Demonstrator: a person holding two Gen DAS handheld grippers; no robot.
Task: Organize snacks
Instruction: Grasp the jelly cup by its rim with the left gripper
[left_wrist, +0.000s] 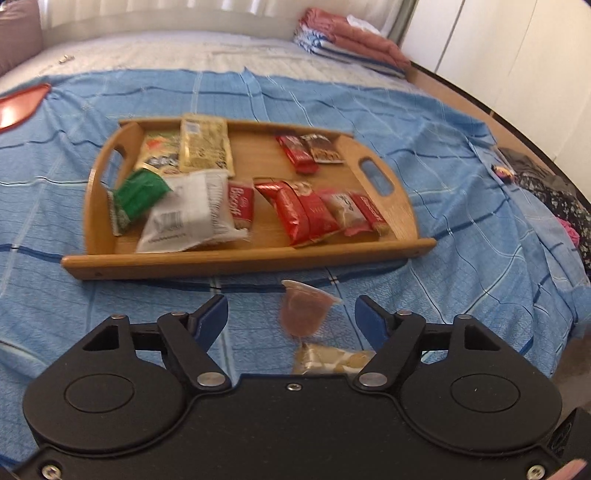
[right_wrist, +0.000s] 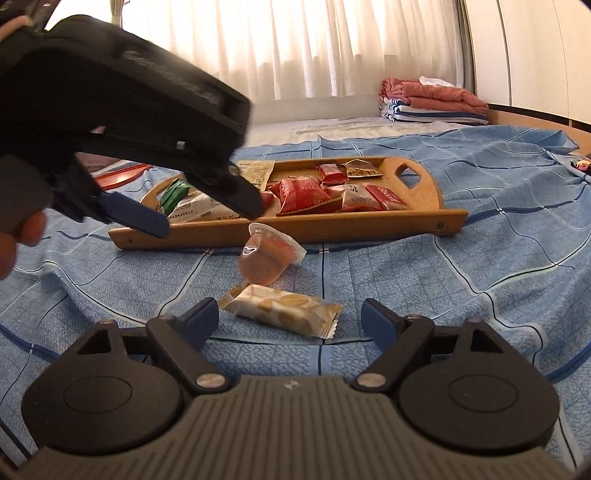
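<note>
A wooden tray (left_wrist: 240, 262) (right_wrist: 295, 225) sits on the blue bedspread, holding several snack packs: red ones, a white pack (left_wrist: 192, 218), a green one (left_wrist: 138, 195) and a yellow one. In front of the tray a pinkish jelly cup (left_wrist: 303, 314) (right_wrist: 266, 258) lies on its side. It is between the spread fingers of my left gripper (left_wrist: 291, 317) (right_wrist: 210, 221), which do not touch it. A beige biscuit pack (right_wrist: 284, 310) (left_wrist: 332, 362) lies just nearer, in front of my open right gripper (right_wrist: 289, 321).
Folded pink and striped towels (left_wrist: 351, 40) (right_wrist: 436, 99) are stacked at the far corner of the bed. A red flat object (left_wrist: 18, 107) lies at the left. Dark floral clothing (left_wrist: 554, 192) hangs off the right edge. A hand (right_wrist: 14, 236) holds the left gripper.
</note>
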